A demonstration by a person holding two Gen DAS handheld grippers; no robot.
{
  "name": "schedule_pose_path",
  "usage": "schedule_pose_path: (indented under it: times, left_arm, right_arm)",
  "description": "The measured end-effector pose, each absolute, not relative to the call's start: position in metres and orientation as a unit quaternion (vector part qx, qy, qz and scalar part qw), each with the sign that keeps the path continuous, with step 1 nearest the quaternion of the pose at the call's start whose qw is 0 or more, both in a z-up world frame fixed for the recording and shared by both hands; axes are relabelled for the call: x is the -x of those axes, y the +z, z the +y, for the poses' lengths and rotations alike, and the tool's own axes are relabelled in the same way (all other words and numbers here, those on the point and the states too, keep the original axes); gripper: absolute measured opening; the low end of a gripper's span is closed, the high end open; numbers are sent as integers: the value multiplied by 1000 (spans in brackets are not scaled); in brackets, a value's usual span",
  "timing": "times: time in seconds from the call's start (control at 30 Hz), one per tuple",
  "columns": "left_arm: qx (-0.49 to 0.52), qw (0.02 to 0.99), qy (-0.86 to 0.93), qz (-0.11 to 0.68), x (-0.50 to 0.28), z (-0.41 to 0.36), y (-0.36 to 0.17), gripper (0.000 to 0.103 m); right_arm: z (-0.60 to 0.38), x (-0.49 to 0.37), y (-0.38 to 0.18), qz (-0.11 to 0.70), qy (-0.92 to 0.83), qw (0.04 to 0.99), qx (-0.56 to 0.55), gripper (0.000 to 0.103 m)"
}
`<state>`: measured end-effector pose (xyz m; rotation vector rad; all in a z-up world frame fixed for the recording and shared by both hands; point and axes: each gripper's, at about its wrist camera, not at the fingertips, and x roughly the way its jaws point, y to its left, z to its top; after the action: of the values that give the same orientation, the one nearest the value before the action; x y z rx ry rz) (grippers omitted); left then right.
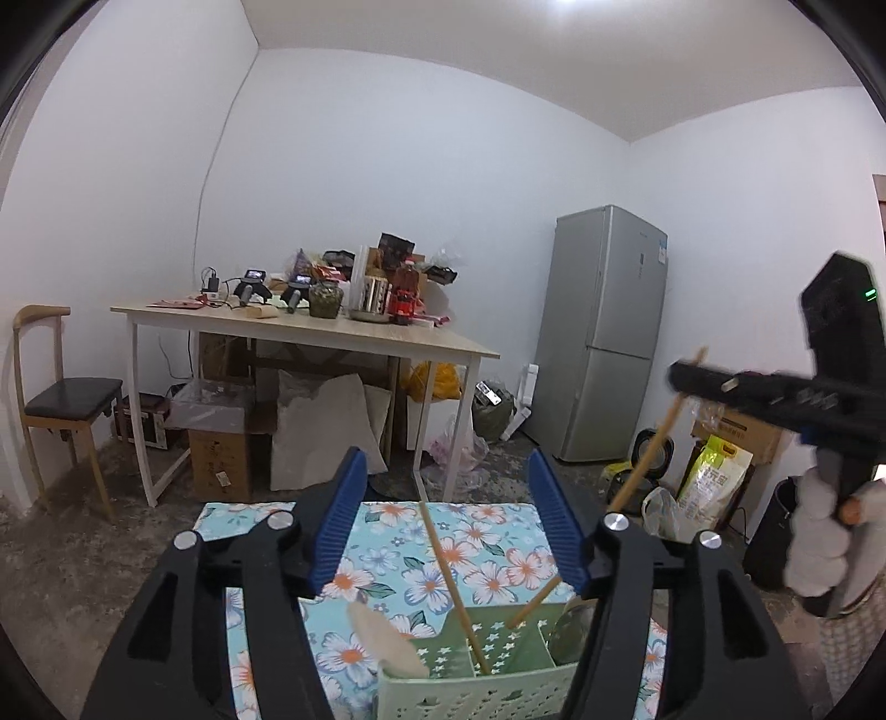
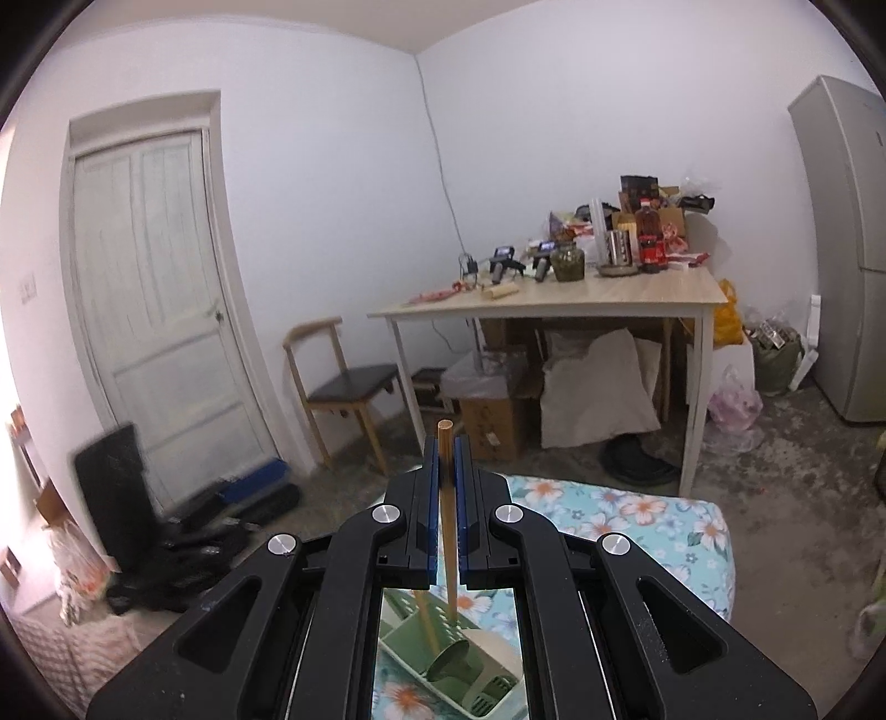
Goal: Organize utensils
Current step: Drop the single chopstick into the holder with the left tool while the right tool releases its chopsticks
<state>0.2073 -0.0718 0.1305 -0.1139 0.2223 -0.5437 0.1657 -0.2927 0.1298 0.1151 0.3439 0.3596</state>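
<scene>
now | left gripper [image 1: 447, 534] jaws wide | right gripper [image 2: 447, 443] clamps chopstick [image 2: 446, 498] | caddy [image 1: 476, 687] below

Both views are evenly and fairly brightly lit by cool, diffuse room light. In the left wrist view a blown-out white patch of glare sits at the top edge, on the ceiling [image 1: 581, 4]. Shadows are soft; the darkest lie under the far table [image 1: 310, 332]. Both fisheye frames bend the walls and the door [image 2: 160, 299] into curves and close in a black vignette at the corners. The right tongs [image 1: 678, 376] smear with motion blur in the left wrist view; the left tongs [image 2: 266, 482] are likewise blurred in the right wrist view. Elsewhere, detail is sharp.
</scene>
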Motion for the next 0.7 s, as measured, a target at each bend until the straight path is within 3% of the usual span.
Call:
schedule_pose_path:
  times: [0.27, 0.4, 0.53, 0.7]
  left_arm:
    - [55, 959, -252, 116, -183, -40, 119, 68]
    - [58, 959, -242, 138, -177, -24, 107, 69]
    - [69, 955, -238, 161, -172, -15, 93, 70]
    - [80, 949, -243, 182, -168, -10, 78, 72]
  right_arm:
    - [-272, -195, 99, 236, 168, 957, -30, 6]
    - [-273, -194, 97, 240, 162, 956, -38, 30]
    - [-277, -184, 106, 224, 159, 960, -50, 38]
    - [-288, -169, 118, 204, 155, 964, -72, 39]
